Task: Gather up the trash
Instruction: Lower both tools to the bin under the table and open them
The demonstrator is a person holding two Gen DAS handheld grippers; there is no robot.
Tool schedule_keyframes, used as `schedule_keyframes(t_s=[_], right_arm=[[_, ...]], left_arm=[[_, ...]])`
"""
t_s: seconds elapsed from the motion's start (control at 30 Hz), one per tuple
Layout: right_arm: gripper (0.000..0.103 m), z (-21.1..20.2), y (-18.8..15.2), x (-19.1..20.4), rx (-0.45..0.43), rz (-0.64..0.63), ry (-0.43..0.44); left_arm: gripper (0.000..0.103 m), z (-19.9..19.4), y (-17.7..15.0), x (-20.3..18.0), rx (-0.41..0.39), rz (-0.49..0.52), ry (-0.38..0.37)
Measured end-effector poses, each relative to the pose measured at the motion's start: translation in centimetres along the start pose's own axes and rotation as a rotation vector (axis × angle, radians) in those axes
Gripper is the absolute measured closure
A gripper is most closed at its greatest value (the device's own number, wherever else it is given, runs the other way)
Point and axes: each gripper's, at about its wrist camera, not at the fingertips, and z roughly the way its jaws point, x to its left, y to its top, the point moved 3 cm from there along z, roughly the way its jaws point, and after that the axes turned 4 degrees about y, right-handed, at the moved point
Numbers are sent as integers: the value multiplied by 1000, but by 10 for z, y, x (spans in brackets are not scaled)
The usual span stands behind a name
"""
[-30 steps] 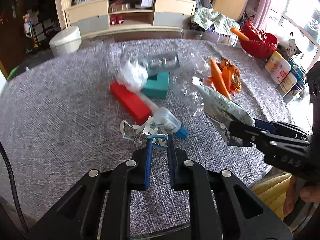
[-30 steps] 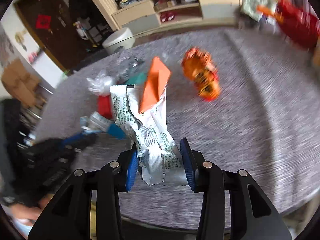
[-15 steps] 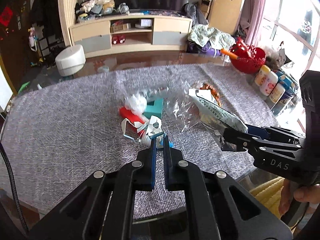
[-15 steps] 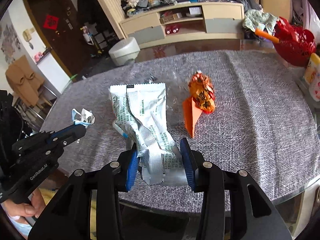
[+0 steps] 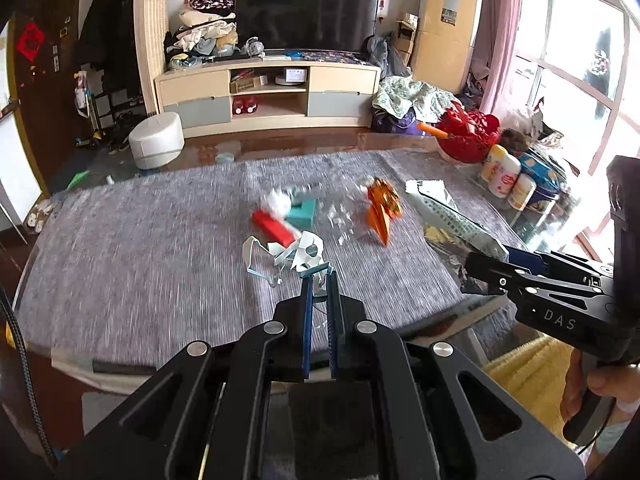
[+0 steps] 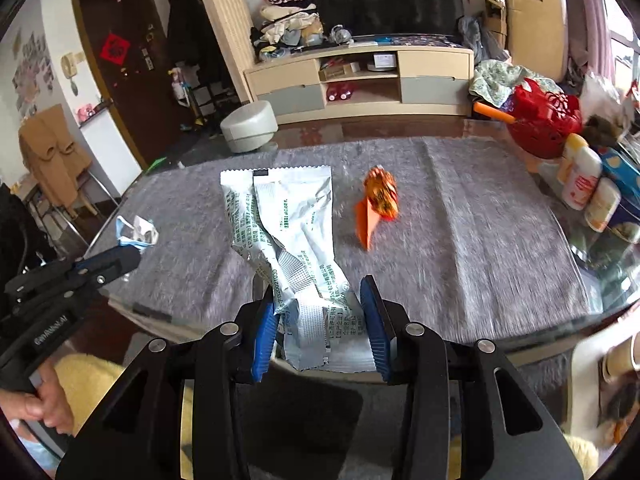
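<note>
while the left gripper (image 5: 319, 276) has its jaws pinched tight on a crumpled white-and-blue face mask (image 5: 298, 254), the mask hangs off the fingertips above the grey table cloth (image 5: 140, 248), clear of it. behind it on the cloth sit a red block (image 5: 272, 227) and a teal block (image 5: 303, 216), touching, with white crumpled trash (image 5: 276, 204) on top, blurred. next right comes clear plastic film (image 5: 340, 220), then an orange wrapper (image 5: 383, 210) lying flat. right gripper (image 6: 318, 312) is partly open, pads pressing both sides of a crinkled silver foil packet (image 6: 286, 236), which sticks up out of the jaws above the near table edge. far right, a red basket (image 5: 468, 136) and bottles (image 5: 506, 174) stand at the table rim.
</note>
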Motion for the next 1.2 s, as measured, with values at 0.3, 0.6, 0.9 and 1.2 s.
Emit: schedule_keyframes(t_s=[0.3,0.6,0.9,1.2], right_arm=[[62,16,-93,1,178,-4,-8],[62,86,-168,-8,414,41,-9],[62,133,-198,-18,543,92,-32],[42,150,-197,-20,567,124,-32]], left_arm=[[98,8,-86,-5,155,-41,-48],[98,76,-174,-12,403,-67,-100],[98,127,-226,-16,577,-85,-158],[79,143,-235,-20,625,-87,-162]])
